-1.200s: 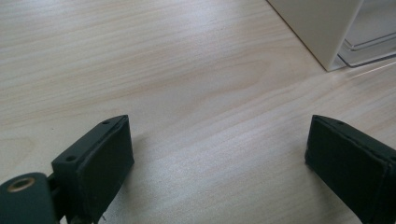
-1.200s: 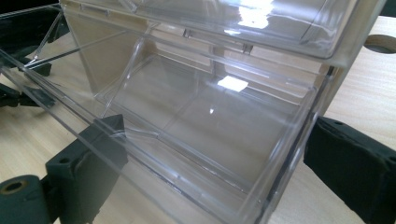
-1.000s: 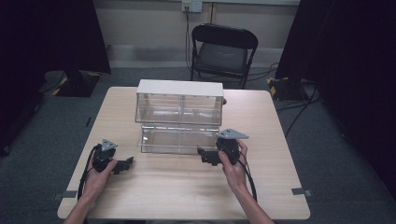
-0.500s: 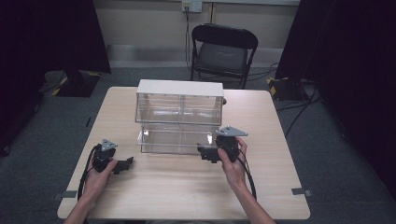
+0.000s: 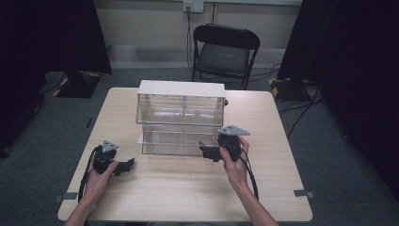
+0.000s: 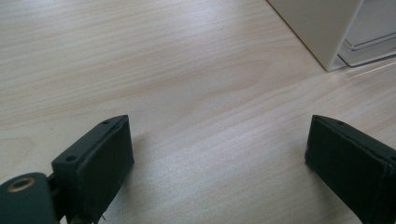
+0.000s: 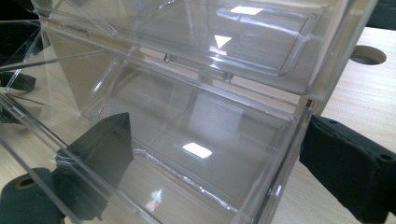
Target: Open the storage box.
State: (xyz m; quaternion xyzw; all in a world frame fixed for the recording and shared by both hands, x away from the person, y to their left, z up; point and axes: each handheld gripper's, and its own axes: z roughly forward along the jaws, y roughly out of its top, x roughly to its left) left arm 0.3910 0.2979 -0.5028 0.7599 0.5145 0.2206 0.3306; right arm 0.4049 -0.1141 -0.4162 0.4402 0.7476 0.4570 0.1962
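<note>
Clear drawer (image 5: 181,140) pulled out of box (image 5: 181,101). Right gripper (image 5: 210,153) wide open around drawer corner. Left gripper (image 5: 126,165) wide open, holding nothing, on table (image 5: 188,188).

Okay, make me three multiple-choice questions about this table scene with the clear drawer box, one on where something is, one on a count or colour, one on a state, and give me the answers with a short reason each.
1. Where is the right gripper?
A. At the pulled-out lower drawer
B. On the chair
C. On top of the cabinet

2. What colour is the top of the drawer cabinet?
A. Red
B. White
C. Black

3. How do the left gripper jaws stand?
A. Shut on a drawer
B. Shut on a cable
C. Open over bare table

Answers: 1 A, the right gripper view shows one jaw inside the clear drawer wall and one outside. 2 B, the high view shows a white top panel. 3 C, the left gripper view shows the jaws wide apart with wood between them.
</note>
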